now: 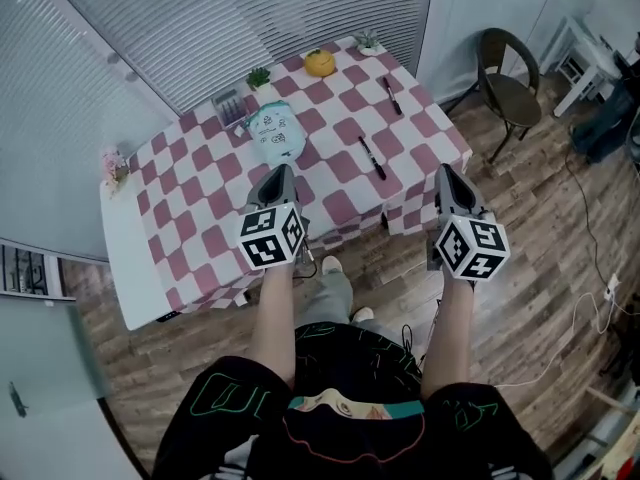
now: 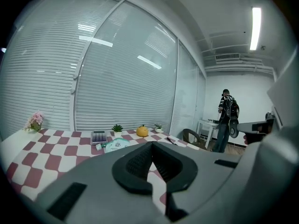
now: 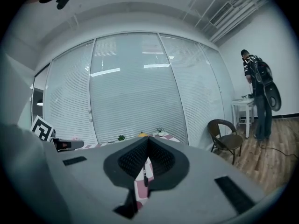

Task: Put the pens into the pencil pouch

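Both closed and empty, left hand-held gripper (image 1: 280,173) and right hand-held gripper (image 1: 446,175) are hovering; pen (image 1: 372,157), right of pouch (image 1: 275,131), is lying end-on, nearer the latter.

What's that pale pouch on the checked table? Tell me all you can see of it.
The pencil pouch is pale mint and white with small printed drawings, soft-looking, likely fabric. It lies flat on the pink-and-white checked tablecloth, beside a calculator. Nothing rests on it. Whether its zip is open is too small to tell.
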A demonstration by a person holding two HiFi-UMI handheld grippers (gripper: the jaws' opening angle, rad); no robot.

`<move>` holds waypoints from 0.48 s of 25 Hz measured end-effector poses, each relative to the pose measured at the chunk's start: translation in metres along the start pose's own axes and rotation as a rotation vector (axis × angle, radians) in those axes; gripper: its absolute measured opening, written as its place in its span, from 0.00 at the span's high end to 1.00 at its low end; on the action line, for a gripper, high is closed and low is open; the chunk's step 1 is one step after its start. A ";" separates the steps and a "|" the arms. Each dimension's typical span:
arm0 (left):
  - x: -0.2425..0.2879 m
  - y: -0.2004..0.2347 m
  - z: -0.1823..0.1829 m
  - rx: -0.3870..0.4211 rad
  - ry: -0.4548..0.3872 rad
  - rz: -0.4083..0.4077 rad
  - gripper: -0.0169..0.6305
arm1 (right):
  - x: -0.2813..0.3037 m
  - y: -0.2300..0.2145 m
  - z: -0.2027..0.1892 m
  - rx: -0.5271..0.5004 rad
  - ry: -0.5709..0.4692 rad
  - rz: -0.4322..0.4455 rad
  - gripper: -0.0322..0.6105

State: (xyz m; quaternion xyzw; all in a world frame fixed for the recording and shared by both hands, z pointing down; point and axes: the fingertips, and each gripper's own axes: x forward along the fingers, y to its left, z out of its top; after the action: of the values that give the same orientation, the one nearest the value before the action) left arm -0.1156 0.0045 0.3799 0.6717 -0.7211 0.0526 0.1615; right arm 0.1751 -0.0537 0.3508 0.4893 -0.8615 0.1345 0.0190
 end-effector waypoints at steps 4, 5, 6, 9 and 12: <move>0.018 0.010 -0.002 -0.016 0.012 0.013 0.98 | 0.023 -0.004 0.001 0.000 0.013 0.002 0.95; 0.023 0.011 -0.002 -0.019 0.016 0.012 0.98 | 0.029 -0.004 0.001 -0.002 0.018 0.003 0.95; 0.028 0.013 -0.003 -0.021 0.021 0.011 0.98 | 0.034 -0.005 -0.001 -0.003 0.024 0.004 0.95; 0.046 0.016 -0.009 -0.027 0.046 0.008 0.98 | 0.052 -0.010 -0.006 0.003 0.044 -0.001 0.95; 0.063 0.028 -0.018 -0.041 0.083 0.021 0.98 | 0.073 -0.013 -0.016 0.009 0.075 0.000 0.95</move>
State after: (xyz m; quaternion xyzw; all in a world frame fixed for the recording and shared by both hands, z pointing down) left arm -0.1428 -0.0477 0.4195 0.6581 -0.7216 0.0672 0.2043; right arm 0.1461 -0.1173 0.3814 0.4841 -0.8595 0.1566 0.0489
